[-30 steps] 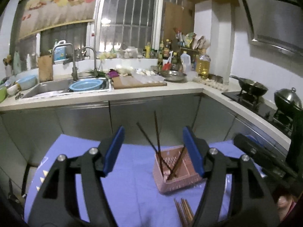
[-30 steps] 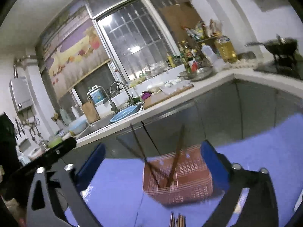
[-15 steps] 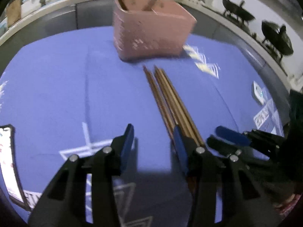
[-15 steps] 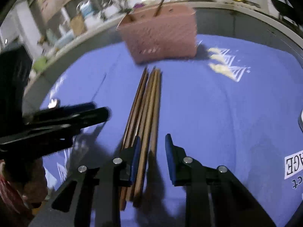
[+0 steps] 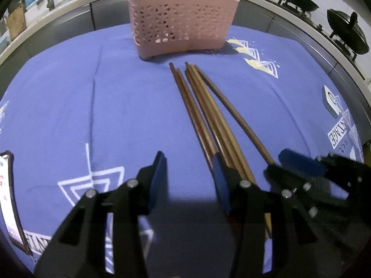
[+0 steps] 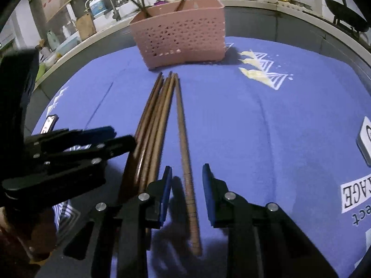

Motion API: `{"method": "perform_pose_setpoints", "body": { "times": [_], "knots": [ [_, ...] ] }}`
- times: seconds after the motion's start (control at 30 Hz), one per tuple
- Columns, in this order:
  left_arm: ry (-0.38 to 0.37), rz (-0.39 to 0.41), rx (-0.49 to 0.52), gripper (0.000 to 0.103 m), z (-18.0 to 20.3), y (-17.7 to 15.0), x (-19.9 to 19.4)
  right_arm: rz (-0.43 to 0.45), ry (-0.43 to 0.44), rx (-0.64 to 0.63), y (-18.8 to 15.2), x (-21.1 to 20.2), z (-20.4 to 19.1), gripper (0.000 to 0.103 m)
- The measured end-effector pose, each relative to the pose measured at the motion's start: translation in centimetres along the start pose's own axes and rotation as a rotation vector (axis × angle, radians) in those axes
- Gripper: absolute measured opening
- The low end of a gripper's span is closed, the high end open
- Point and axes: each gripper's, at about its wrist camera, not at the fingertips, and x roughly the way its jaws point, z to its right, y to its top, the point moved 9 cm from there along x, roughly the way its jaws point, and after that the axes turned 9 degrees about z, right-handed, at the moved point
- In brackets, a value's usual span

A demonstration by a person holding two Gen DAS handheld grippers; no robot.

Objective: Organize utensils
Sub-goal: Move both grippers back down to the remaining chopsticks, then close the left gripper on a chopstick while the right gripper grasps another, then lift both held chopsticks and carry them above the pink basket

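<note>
change: both grippers have dropped from a raised view of the kitchen to just above the desk [image 5: 69,106]; one chopstick [image 6: 183,125] now lies split off the bundle [image 6: 153,115], where half a second ago all lay together
right gripper [image 6: 187,193]: open, jaws either side of the split-off chopstick's near end, not closed on it
left gripper [image 5: 189,180]: open, empty; its right finger sits over the bundle's near ends
basket [image 5: 180,20]: pink, toward the far edge of the desk, a few sticks already standing in it
chopsticks: mid-desk, far tips just short of the basket
meaning: looks like single-stick pick setup; most of the sorting not yet done
hidden: bundle's near ends under the left gripper; exact stick count unclear; basket interior mostly unseen; contact between left finger and bundle can't be told
</note>
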Motion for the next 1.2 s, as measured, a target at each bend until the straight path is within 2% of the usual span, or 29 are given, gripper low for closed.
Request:
{"method": "perform_pose_setpoints", "body": {
  "times": [0.27,0.37,0.4,0.43,0.5,0.63,0.77,0.8,0.83,0.9,1.1,1.2],
  "knots": [
    [0.054,0.012,0.029,0.041,0.2,1.2,0.8,0.018,-0.004,-0.012,0.3,0.2,-0.2,0.027],
    [0.091,0.029,0.045,0.025,-0.3,1.2,0.8,0.025,-0.021,-0.049,0.2,0.3,-0.4,0.026],
    [0.092,0.03,0.044,0.012,-0.6,1.2,0.7,0.027,-0.031,-0.057,0.2,0.3,-0.4,0.021],
    [0.075,0.025,0.033,0.008,-0.8,1.1,0.6,0.027,-0.041,-0.063,0.2,0.3,-0.2,0.009],
    [0.042,0.011,0.009,0.006,-1.7,0.8,0.3,0.017,-0.018,-0.027,0.1,0.2,0.3,0.007],
    [0.031,-0.007,0.016,0.006,-3.6,-1.1,-1.5,-0.016,0.001,0.006,-1.0,-1.0,1.4,0.007],
    [-0.02,-0.046,0.039,0.009,-4.4,-4.2,-3.8,-0.074,0.085,-0.005,-3.4,-3.3,1.1,0.007],
    [-0.024,-0.051,0.048,0.015,-4.4,-4.5,-4.0,-0.082,0.079,-0.014,-3.7,-3.5,1.3,0.008],
    [-0.03,-0.057,0.061,0.025,-4.5,-4.5,-4.1,-0.089,0.07,-0.021,-3.8,-3.6,1.4,0.008],
    [-0.028,-0.058,0.074,0.037,-4.4,-4.0,-3.7,-0.098,0.056,-0.031,-3.1,-3.2,1.7,0.008],
    [0.028,-0.04,0.098,0.037,-4.8,0.0,-0.4,-0.116,0.064,-0.018,1.8,1.4,1.6,0.01],
    [0.055,-0.039,0.087,0.037,-5.3,1.9,1.2,-0.105,0.06,-0.057,4.5,3.8,0.8,0.015]
  ]
}}
